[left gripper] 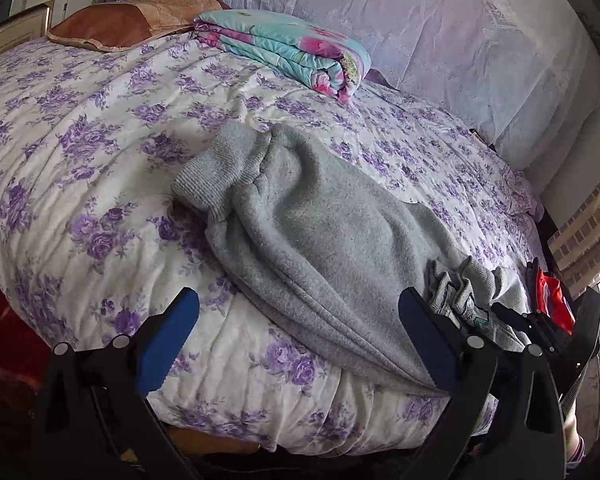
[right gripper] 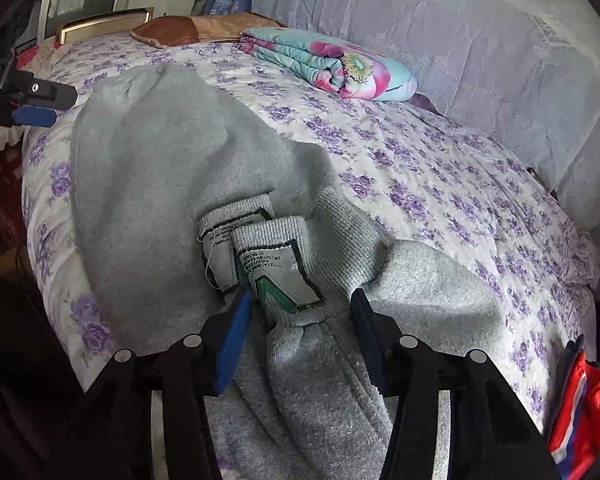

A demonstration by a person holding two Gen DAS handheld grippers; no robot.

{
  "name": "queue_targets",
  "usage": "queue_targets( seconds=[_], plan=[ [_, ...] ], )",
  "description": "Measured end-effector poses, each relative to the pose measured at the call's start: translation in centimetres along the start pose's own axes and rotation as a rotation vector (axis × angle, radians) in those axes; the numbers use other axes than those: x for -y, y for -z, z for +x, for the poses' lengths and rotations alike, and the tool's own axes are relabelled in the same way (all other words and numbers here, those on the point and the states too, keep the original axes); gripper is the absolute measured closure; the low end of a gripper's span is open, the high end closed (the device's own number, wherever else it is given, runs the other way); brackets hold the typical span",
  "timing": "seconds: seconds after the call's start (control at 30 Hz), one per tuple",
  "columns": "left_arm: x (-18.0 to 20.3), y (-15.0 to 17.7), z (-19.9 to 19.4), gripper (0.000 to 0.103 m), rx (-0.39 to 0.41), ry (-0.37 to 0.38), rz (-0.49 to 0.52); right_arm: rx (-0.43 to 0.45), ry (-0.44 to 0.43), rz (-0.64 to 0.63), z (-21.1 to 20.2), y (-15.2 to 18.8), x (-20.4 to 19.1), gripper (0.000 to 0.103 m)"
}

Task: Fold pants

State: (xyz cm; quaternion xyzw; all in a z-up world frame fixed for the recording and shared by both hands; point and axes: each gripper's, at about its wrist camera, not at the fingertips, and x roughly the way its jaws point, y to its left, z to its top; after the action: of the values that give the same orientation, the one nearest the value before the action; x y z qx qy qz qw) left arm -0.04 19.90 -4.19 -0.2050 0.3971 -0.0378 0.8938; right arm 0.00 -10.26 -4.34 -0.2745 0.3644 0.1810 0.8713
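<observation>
Grey fleece pants lie folded lengthwise on a bed with a purple-flowered cover, cuffs toward the far left, waistband toward the near right. My left gripper is open over the pants' near edge, its right finger touching the fabric. My right gripper is open around the waistband with its white labels, the cloth lying between the jaws. The pants also show in the right wrist view. The left gripper shows at the far left of the right wrist view.
A folded teal and pink floral quilt and a brown pillow lie at the head of the bed. A pale curtain hangs behind. A red, white and blue item sits at the bed's right edge.
</observation>
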Motion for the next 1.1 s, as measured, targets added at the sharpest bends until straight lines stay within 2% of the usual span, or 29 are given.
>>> queue_targets(
  seconds=[0.03, 0.07, 0.1, 0.17, 0.23, 0.3, 0.33, 0.4, 0.5, 0.53, 0.57, 0.63, 0.7, 0.8, 0.93, 1.0, 1.07, 1.1],
  plan=[
    [-0.2, 0.0, 0.0, 0.005, 0.001, -0.004, -0.004, -0.013, -0.004, 0.0, 0.2, 0.1, 0.1, 0.051],
    [-0.5, -0.1, 0.0, 0.005, 0.0, -0.005, -0.011, -0.032, -0.02, 0.011, 0.6, 0.1, 0.3, 0.062],
    [-0.8, -0.1, 0.2, 0.005, -0.003, -0.007, -0.021, -0.043, -0.029, 0.033, 0.7, 0.1, 0.8, 0.066],
    [-1.3, -0.1, 0.5, 0.005, -0.012, 0.001, -0.045, -0.013, -0.023, 0.078, -0.1, -0.2, 1.8, 0.076],
    [-1.5, -0.1, 0.7, 0.005, -0.019, 0.013, -0.053, 0.065, -0.024, 0.119, -2.3, -0.9, 3.0, 0.081],
    [-1.4, 0.0, 0.7, 0.005, -0.017, 0.005, -0.04, 0.139, -0.026, 0.143, -4.4, -1.9, 3.7, 0.082],
    [-1.3, 0.1, 0.6, 0.005, -0.016, 0.004, -0.037, 0.159, -0.051, 0.147, -4.9, -2.4, 3.8, 0.082],
    [-1.4, 0.1, 0.6, 0.005, -0.016, 0.005, -0.043, 0.145, -0.103, 0.131, -4.2, -3.2, 3.0, 0.081],
    [-1.6, 0.2, 0.5, 0.005, -0.012, 0.005, -0.055, 0.027, -0.141, 0.065, 0.2, -2.4, 0.3, 0.073],
    [-1.7, 0.3, 0.5, 0.005, -0.014, 0.003, -0.058, -0.008, -0.131, 0.053, 1.7, -1.7, -0.3, 0.061],
    [-1.9, 0.4, 0.5, 0.005, -0.016, 0.0, -0.064, 0.002, -0.113, 0.04, 2.1, -0.9, -0.8, 0.051],
    [-2.7, 0.7, 0.4, 0.005, -0.023, 0.004, -0.093, 0.044, -0.087, 0.029, 1.2, -0.1, -1.1, 0.047],
    [-3.8, 0.9, 0.6, 0.005, -0.044, 0.015, -0.148, 0.07, -0.114, 0.064, 0.0, 0.2, -0.7, 0.046],
    [-5.4, 1.1, 1.4, 0.005, -0.08, 0.072, -0.252, 0.154, -0.126, 0.111, -2.7, 0.9, -0.2, 0.046],
    [-4.8, -0.2, 2.4, 0.005, -0.039, 0.13, -0.301, 0.265, -0.165, 0.209, -6.1, 2.0, 0.9, 0.04],
    [-5.0, -0.7, 3.4, 0.005, -0.039, 0.119, -0.374, 0.301, -0.17, 0.245, -7.3, 2.5, 1.2, 0.04],
    [-4.6, -1.8, 4.3, 0.005, -0.017, 0.176, -0.409, 0.316, -0.162, 0.262, -8.0, 3.0, 1.4, 0.04],
    [-4.4, -2.3, 5.3, 0.005, -0.044, 0.199, -0.42, 0.317, -0.155, 0.267, -8.1, 3.3, 1.6, 0.04]
  ],
)
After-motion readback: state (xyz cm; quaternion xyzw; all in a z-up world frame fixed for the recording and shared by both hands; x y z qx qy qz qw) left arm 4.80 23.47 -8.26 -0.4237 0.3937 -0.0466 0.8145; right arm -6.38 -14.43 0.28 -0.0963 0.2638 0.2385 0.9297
